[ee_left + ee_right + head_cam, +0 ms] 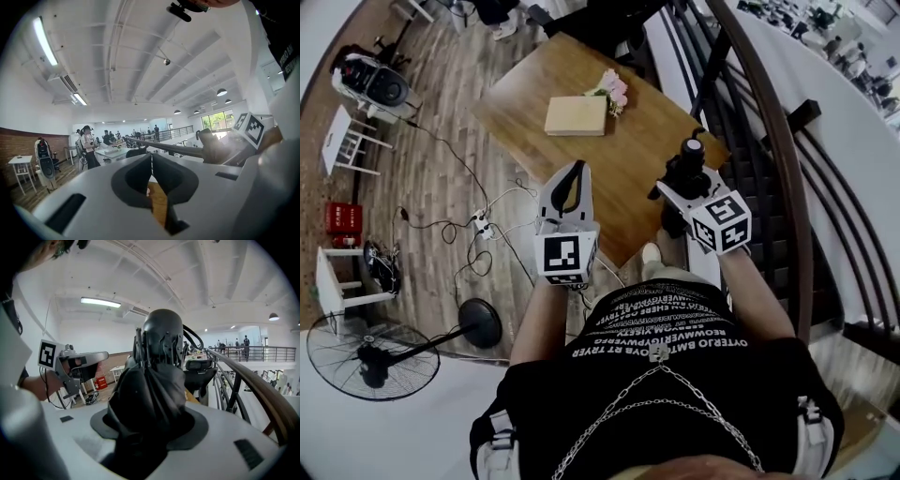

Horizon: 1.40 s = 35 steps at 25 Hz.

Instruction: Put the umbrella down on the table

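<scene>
The folded black umbrella point(690, 154) stands nearly upright in my right gripper point(684, 183), whose jaws are shut on its bunched fabric. It hangs over the near right corner of the wooden table point(661, 117). In the right gripper view the umbrella point(158, 357) fills the middle, its ribbed cap on top, and hides the jaw tips of the right gripper point(149, 430). My left gripper point(573, 172) hovers at the table's near edge, left of the umbrella, shut with nothing in it. The left gripper point(151, 161) has its pads pressed together in its own view.
A flat beige box point(576, 115) and pink flowers point(612, 90) lie on the table's middle. A dark stair railing point(773, 150) runs along the right. On the floor at left lie cables point(483, 225), a standing fan point(370, 356), a red crate point(342, 217).
</scene>
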Each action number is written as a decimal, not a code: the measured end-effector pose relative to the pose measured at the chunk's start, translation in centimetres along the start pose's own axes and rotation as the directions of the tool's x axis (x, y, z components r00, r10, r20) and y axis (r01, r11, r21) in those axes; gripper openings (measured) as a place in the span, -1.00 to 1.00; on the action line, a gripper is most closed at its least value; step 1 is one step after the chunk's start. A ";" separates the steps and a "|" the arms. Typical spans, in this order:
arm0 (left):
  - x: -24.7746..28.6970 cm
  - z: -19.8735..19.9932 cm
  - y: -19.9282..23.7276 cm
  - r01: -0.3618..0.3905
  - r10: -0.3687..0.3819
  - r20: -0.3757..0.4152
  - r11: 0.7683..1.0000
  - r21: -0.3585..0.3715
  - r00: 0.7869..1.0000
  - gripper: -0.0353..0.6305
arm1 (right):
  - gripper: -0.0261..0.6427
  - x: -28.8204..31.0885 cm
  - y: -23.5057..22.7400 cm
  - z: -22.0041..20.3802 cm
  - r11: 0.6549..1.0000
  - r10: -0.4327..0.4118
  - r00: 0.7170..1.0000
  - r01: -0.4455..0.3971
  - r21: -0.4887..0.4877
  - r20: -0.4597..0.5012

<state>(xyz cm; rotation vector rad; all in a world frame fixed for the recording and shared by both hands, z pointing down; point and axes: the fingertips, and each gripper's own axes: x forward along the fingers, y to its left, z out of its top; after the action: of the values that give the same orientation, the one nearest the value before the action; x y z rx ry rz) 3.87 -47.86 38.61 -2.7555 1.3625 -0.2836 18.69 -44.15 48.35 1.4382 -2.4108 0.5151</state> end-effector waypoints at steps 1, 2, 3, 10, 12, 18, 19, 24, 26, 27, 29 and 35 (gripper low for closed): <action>0.3 0.0 0.0 -0.006 0.006 -0.001 1.000 0.001 1.000 -0.80 | -0.18 0.6 -0.3 -0.4 1.000 0.011 1.000 -0.011 0.004 -0.010; 0.7 0.0 0.1 -0.012 0.012 -0.003 1.000 0.002 1.000 -0.80 | -0.18 1.2 -0.7 -0.9 1.000 0.022 1.000 -0.022 0.008 -0.022; 1.1 0.0 0.3 -0.018 0.018 -0.007 1.000 0.003 1.000 -0.80 | -0.18 2.0 -1.2 -1.3 0.999 0.031 0.999 -0.031 0.013 -0.035; 2.0 -0.9 2.2 -0.094 0.094 -0.020 0.995 -0.019 0.995 -0.80 | -0.17 7.4 -3.9 -5.3 0.994 0.094 0.991 -0.089 0.059 -0.093; 2.3 -1.1 2.7 -0.118 0.118 -0.022 0.993 -0.022 0.993 -0.80 | -0.17 8.8 -4.8 -7.0 0.993 0.103 0.987 -0.094 0.077 -0.120; 3.7 -0.5 3.8 -0.153 0.153 -0.025 0.988 -0.023 0.988 -0.80 | -0.17 13.2 -7.2 -11.1 0.990 0.105 0.973 -0.083 0.110 -0.206; 3.9 -0.5 3.9 -0.157 0.157 -0.028 0.987 -0.023 0.987 -0.80 | -0.17 14.0 -7.6 -11.7 0.990 0.103 0.971 -0.078 0.121 -0.215; 4.3 -1.7 4.7 -0.199 0.198 -0.062 0.980 0.002 0.978 -0.80 | -0.16 17.7 -8.3 -15.8 0.976 0.160 0.941 -0.106 0.189 -0.299; 4.4 -1.7 4.9 -0.208 0.208 -0.070 0.978 0.009 0.976 -0.80 | -0.16 18.9 -8.2 -17.3 0.971 0.181 0.924 -0.114 0.211 -0.336; 4.3 -1.7 4.9 -0.212 0.213 -0.074 0.977 0.015 0.974 -0.80 | -0.15 19.5 -8.1 -18.0 0.969 0.187 0.918 -0.113 0.221 -0.350; 4.0 -1.8 5.0 -0.222 0.223 -0.084 0.975 0.028 0.971 -0.80 | -0.15 20.5 -8.2 -19.1 0.964 0.191 0.912 -0.103 0.246 -0.364; 2.6 -2.3 5.2 -0.246 0.251 -0.124 0.968 0.050 0.960 -0.80 | -0.09 23.5 -8.8 -20.5 0.950 0.186 0.907 -0.067 0.305 -0.378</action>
<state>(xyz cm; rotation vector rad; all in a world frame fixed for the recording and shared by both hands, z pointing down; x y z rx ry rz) 0.90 -53.04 40.55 -2.5397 1.6971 -0.4727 16.85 -57.32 77.87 1.1317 -2.1628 1.1160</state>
